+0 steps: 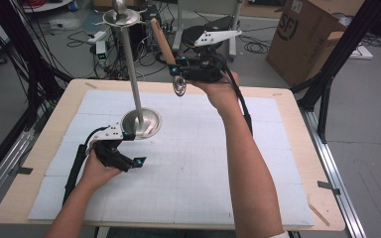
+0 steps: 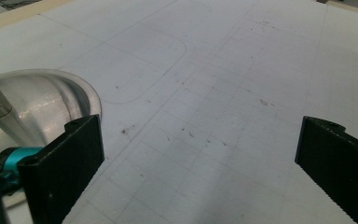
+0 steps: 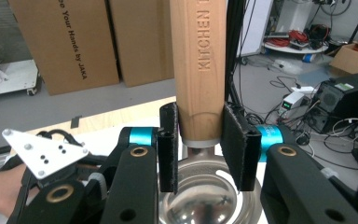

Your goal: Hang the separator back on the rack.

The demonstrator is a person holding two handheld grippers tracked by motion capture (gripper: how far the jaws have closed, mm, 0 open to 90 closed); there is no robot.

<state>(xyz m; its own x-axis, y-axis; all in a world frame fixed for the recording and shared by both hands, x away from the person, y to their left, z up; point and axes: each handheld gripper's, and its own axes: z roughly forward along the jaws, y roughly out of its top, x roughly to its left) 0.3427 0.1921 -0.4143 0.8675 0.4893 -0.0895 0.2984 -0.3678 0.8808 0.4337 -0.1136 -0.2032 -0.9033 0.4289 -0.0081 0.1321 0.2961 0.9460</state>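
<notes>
A metal stand rises from the white mat, with a round base (image 1: 141,124) (image 2: 51,98), a thin pole (image 1: 134,74) and a small dish on top (image 1: 121,17). My left gripper (image 1: 135,148) (image 2: 200,158) rests on the mat just in front of the base, jaws wide open with nothing between them. Its left jaw is beside the base rim. My right gripper (image 1: 178,67) (image 3: 200,144) is raised to the right of the pole. It is shut on the wooden handle (image 1: 162,42) (image 3: 200,56) of a ladle stamped "KITCHEN". The ladle's steel bowl (image 1: 179,87) (image 3: 205,196) hangs below the jaws.
The mat (image 1: 203,163) covers most of the wooden table (image 1: 297,148). Beyond the far edge are a cardboard box (image 1: 307,34), floor cables (image 1: 79,37) and black frame posts (image 1: 347,44). More cardboard boxes (image 3: 74,42) stand behind the ladle in the right gripper view.
</notes>
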